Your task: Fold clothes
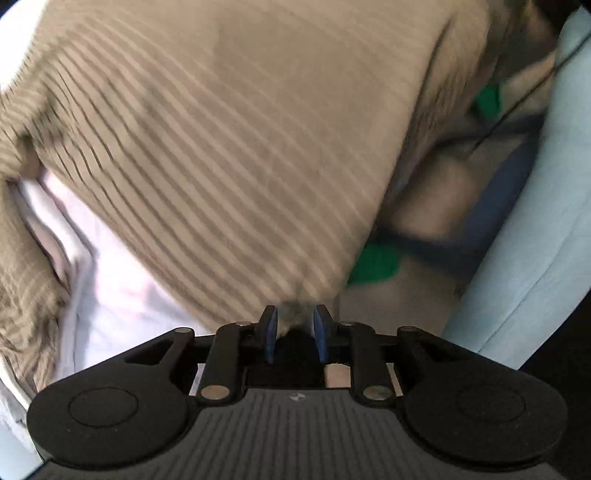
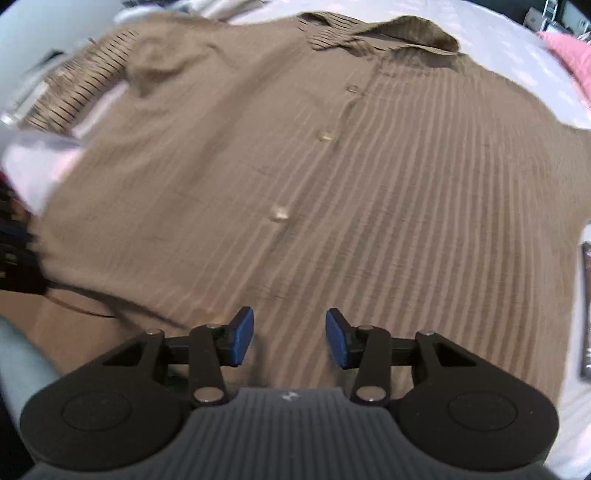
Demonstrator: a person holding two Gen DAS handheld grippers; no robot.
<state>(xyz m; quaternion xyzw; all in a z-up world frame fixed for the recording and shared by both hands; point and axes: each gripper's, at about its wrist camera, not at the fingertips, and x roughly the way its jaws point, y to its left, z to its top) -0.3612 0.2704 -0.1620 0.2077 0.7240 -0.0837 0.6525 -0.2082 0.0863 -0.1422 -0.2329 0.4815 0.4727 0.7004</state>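
Note:
A tan striped button-up shirt (image 2: 332,184) lies spread flat on a white bed sheet (image 2: 498,48), collar (image 2: 380,33) at the far end and buttons (image 2: 279,214) running down its middle. My right gripper (image 2: 290,339) hovers open over the shirt's near hem with nothing between its fingers. In the left wrist view the same shirt (image 1: 221,147) fills the frame, blurred. My left gripper (image 1: 295,325) points down at a bunched corner of the shirt; its jaws stand narrowly apart with that corner between the blue pads (image 1: 271,328), which do not clamp it.
White sheet (image 1: 110,277) shows to the left of the shirt. A light blue cloth surface (image 1: 535,221) runs along the right, with green patches (image 1: 376,262) beside it. A pink cloth (image 2: 569,55) lies far right, and a dark flat object (image 2: 585,314) sits at the right edge.

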